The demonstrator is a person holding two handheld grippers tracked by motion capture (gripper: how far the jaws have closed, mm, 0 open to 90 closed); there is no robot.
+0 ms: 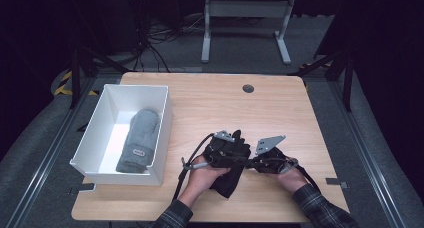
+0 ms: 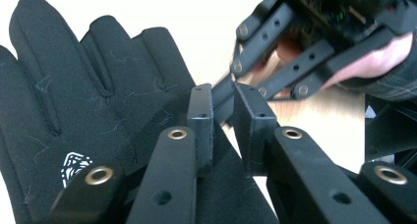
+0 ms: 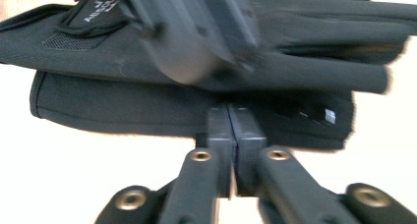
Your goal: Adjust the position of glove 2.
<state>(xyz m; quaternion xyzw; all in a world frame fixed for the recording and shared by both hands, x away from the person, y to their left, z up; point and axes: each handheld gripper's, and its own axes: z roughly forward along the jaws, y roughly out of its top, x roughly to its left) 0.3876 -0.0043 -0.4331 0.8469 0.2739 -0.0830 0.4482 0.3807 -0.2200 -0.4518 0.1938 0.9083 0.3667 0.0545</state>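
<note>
So the black gloves [image 1: 231, 174] sit low and centre in the high view, on the table [image 1: 210, 100] between the two hands, looking like a stacked pair. The left gripper [image 1: 243, 155] comes in from the left of them and the right gripper [image 1: 253, 163] from the right, tips nearly meeting over the fabric.

Left gripper view: its jaws stand a little apart with a narrow gap, nothing pinched between the pads, and a glove [image 2: 88, 111] spreads across the left half of the frame, fingers pointing up. Right gripper view: jaws pressed together at bottom centre, right at the near edge of the stack [image 3: 196, 101]. It's blurry there, so I can't say for sure whether a bit of hem is caught between them or they're just closed against it.

Handling-wise I'd expect these to be light and floppy, soft stretchy fabric with lint on it, nothing fragile. They'll sag and the pair may slide apart if you lift from one corner. I'd pinch the cuff end, where the material is doubled and thicker, and catch both layers.

Writing: a small white logo patch [image 2: 74, 166] sits near the glove's cuff, not readable. The wrist tab [image 3: 96, 13] has white letters, too smeared to spell out.

Upper left of the high view, a white bin [image 1: 100, 133] holds a grey mitten [image 1: 139, 138] with a small tag [image 1: 138, 151].
</note>
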